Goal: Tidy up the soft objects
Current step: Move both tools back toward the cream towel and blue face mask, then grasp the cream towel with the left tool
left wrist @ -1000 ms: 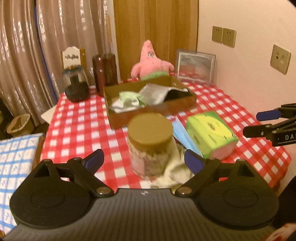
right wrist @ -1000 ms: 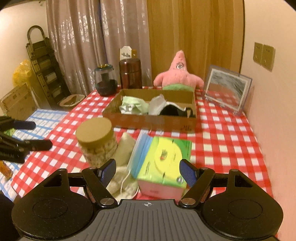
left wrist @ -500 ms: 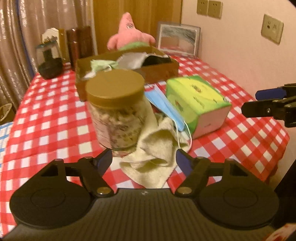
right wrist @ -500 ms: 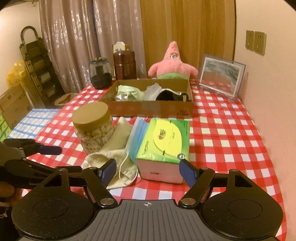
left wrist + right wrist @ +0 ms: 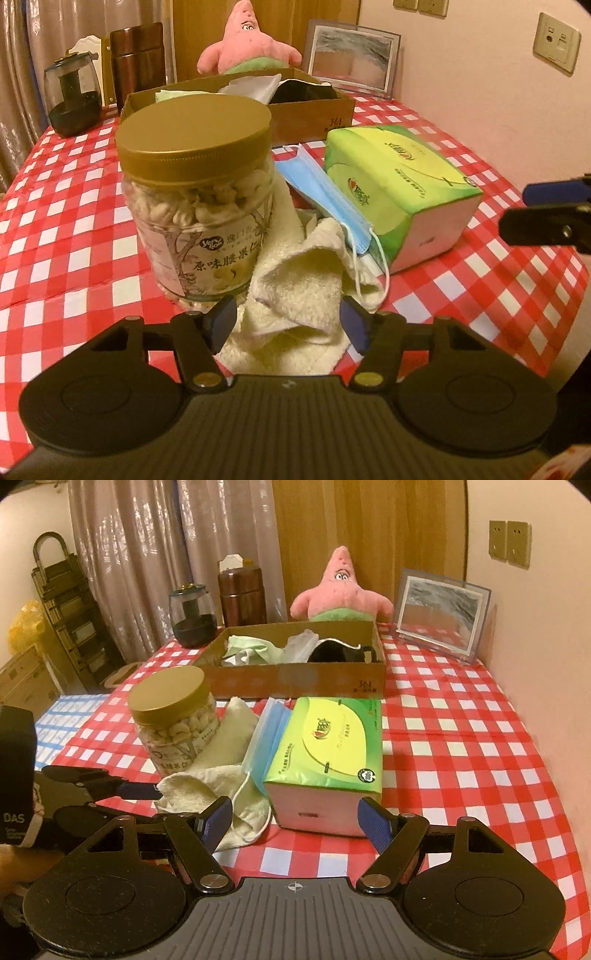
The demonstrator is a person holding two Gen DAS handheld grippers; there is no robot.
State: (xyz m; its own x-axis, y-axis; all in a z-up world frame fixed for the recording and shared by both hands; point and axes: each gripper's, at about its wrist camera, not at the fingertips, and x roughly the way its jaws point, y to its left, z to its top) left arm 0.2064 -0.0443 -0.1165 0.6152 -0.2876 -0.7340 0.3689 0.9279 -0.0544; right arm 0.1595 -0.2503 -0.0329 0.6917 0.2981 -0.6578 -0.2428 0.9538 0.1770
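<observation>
Left wrist: jar [image 5: 199,206] and tissue pack [image 5: 399,192] flank towel [image 5: 295,288].

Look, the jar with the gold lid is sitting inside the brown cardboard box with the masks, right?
Not quite. The clear jar with the gold lid is not inside the brown cardboard box; it stands on the red-and-white checked tablecloth in front of the box, beside the cream towel. The masks are in the box, as the right wrist view shows.

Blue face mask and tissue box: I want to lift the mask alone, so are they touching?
Touching. The left wrist view shows the blue face mask leaning flat against the tissue box, no gap.
</observation>
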